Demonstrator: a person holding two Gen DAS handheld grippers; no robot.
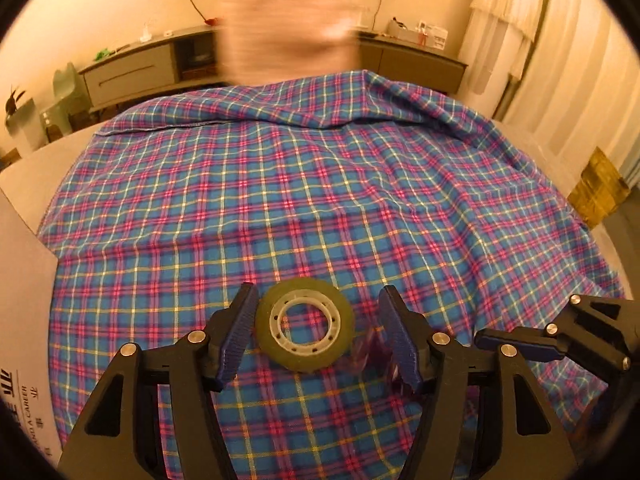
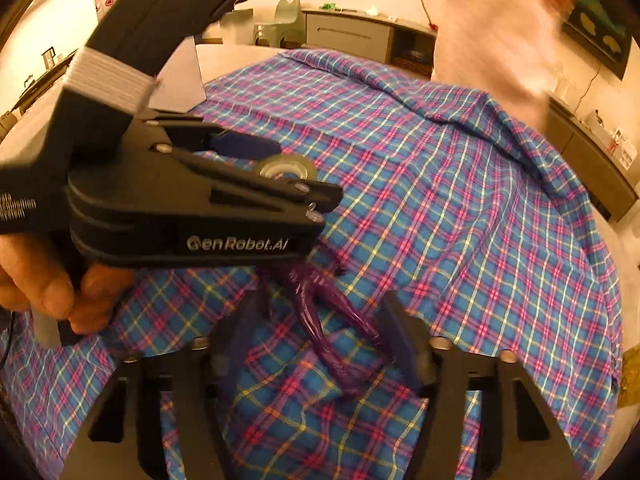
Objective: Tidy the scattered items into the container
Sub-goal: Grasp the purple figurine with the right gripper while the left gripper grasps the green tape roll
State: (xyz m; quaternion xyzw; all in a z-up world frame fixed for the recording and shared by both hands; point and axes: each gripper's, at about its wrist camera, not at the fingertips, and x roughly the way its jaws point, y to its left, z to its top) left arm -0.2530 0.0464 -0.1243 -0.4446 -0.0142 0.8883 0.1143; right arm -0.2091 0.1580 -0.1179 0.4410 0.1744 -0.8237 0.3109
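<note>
The left gripper (image 1: 318,336) hung over a plaid cloth (image 1: 320,200) with its 2 blue pads spread wide. A roll of clear tape (image 1: 305,325) lay flat on the cloth between them, its edge just beside the left-hand pad and well clear of the other; neither pad pressed on it. A translucent purple item (image 1: 376,354), blurred and hard to name, lay on the cloth just beside the tape, against the inner side of the right-hand pad.

From the right wrist view, the right gripper (image 2: 324,336) stood with its jaws apart, both fingers smeared by blur. The purple item (image 2: 320,320) lay between them, closer to the right-hand finger, and no pad visibly pressed on it. A hand (image 2: 44,284) gripped the handle of the left gripper at the left edge of that view.

A cardboard box (image 1: 24,300) with printed lettering sat at the left edge of the cloth. Beyond the far side of the cloth stood a blurred person (image 1: 288,20) in a pale top, with a low sideboard (image 1: 132,68) behind.
</note>
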